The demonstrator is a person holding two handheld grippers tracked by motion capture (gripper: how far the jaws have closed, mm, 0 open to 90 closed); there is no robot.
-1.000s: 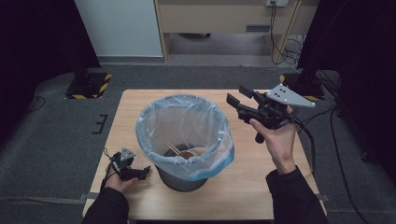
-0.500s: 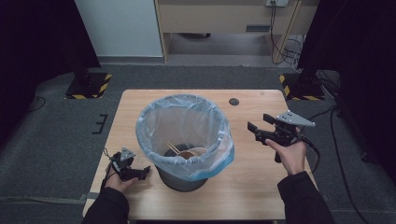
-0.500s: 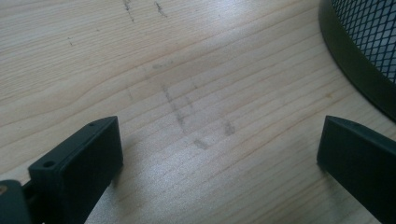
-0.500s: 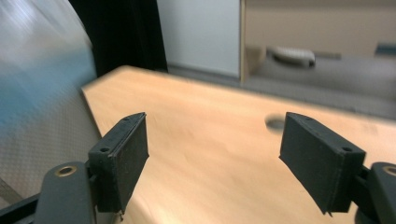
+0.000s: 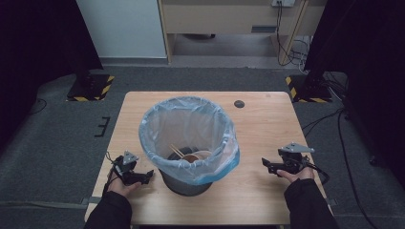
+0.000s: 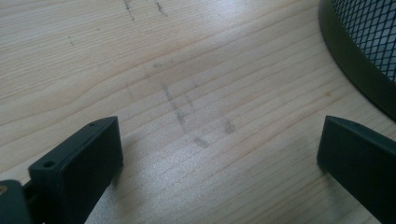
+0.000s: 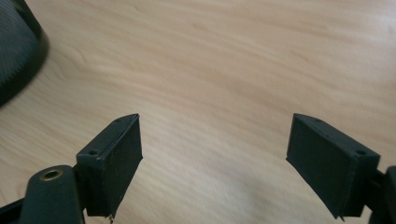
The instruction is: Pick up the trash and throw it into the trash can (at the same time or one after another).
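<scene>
- While both hands are rested on the bench near its near edge, the waste bin [image 5: 188,143] is seen standing between them at the bench's middle, lined with a pale blue bag.
- Inside the bin, a brown paper cup [image 5: 195,156] and a pair of chopsticks [image 5: 176,151] are seen lying at the bottom; the chopsticks' long axis runs slantwise toward the far left corner.
- The left tool [image 5: 149,175] is held beside the near left corner, pointed toward the bin's base, which lies just beside its tip; in the left gripper view the dark mesh wall [image 6: 369,42] is seen at the upper right, close by.
- The right tool [image 5: 265,164] is held toward the near right corner and is also aimed at the bin, but a stretch of bare bench [image 5: 258,119] is left between them, so the left hand is judged the nearer.
- The left tool's jaws are spread wide, with nothing but wood grain between them.
- The right tool's jaws have just been opening and are spread wide; nothing is held or touched between them, and the bin's base [image 7: 18,51] is seen at the upper left of the right gripper view.
</scene>
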